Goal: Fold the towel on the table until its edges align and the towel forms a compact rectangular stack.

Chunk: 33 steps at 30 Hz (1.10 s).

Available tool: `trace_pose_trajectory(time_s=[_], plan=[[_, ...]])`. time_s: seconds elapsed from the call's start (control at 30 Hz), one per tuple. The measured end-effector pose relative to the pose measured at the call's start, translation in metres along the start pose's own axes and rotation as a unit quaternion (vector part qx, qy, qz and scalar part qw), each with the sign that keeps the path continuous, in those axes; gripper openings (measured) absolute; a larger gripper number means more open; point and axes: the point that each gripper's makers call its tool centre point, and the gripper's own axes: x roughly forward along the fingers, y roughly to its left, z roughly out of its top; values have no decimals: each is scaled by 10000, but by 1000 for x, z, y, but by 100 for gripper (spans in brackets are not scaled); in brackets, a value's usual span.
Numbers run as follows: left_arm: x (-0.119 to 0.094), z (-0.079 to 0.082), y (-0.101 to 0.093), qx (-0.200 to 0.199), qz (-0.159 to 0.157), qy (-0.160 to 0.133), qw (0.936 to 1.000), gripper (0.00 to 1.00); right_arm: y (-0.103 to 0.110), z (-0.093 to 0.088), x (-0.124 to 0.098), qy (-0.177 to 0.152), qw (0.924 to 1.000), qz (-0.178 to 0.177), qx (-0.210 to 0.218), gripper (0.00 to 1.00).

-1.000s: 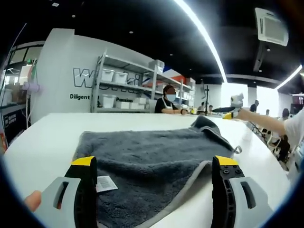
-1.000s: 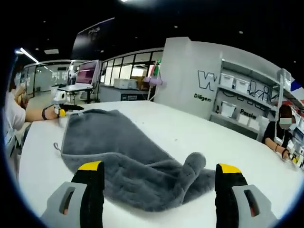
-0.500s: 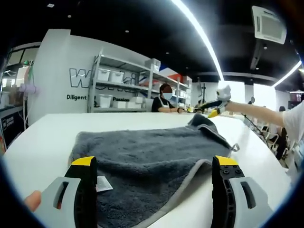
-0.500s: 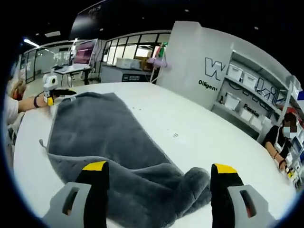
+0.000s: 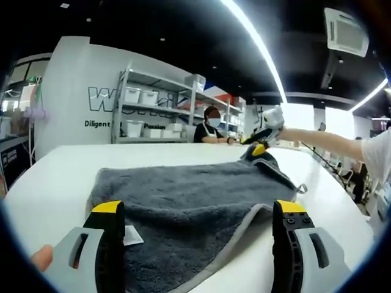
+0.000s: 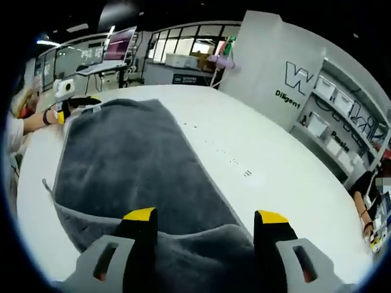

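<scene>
A dark grey towel [image 5: 183, 195] lies spread on the white table [image 5: 49, 177], with a paler hem and a white label [image 5: 135, 235] at its near edge. My left gripper [image 5: 200, 210] is open, its jaws standing over that near edge. At the towel's far corner, which is bunched up, my right gripper [image 5: 258, 146] comes down. In the right gripper view the towel [image 6: 128, 159] stretches away, and its raised corner fold lies between the jaws of my right gripper [image 6: 206, 215], which is open. My left gripper [image 6: 82, 105] sits at the towel's far end.
Bare white table [image 6: 256, 146] runs beside the towel's long side. Metal shelves with white bins [image 5: 153, 110] stand behind the table, and a seated person [image 5: 214, 128] is there. An arm [image 5: 324, 143] reaches in from the right. Desks with a monitor [image 6: 119, 46] stand further off.
My right gripper has moved in and down onto the towel's bunched far corner, and its jaws have narrowed. My left gripper has stayed at the near edge.
</scene>
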Motion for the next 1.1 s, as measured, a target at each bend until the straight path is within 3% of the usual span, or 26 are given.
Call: trace_pose_trajectory(time_s=[0.2,0.33,0.47,0.63,1.1], plan=[[1,0,0,15,-32,15,10000,99,1,-24,11,516,9980,27,370,55],[1,0,-1,37,-38,25,10000,99,-9,-40,20,762,9951,40,626,49],[1,0,-2,29,-52,24,10000,99,-2,-51,21,732,9933,5,889,41],[2,-1,-3,35,-67,42,10000,99,7,-62,21,746,9914,-131,1065,39],[3,-4,-6,21,-97,85,9999,99,19,-69,32,699,9889,-155,1304,24]])
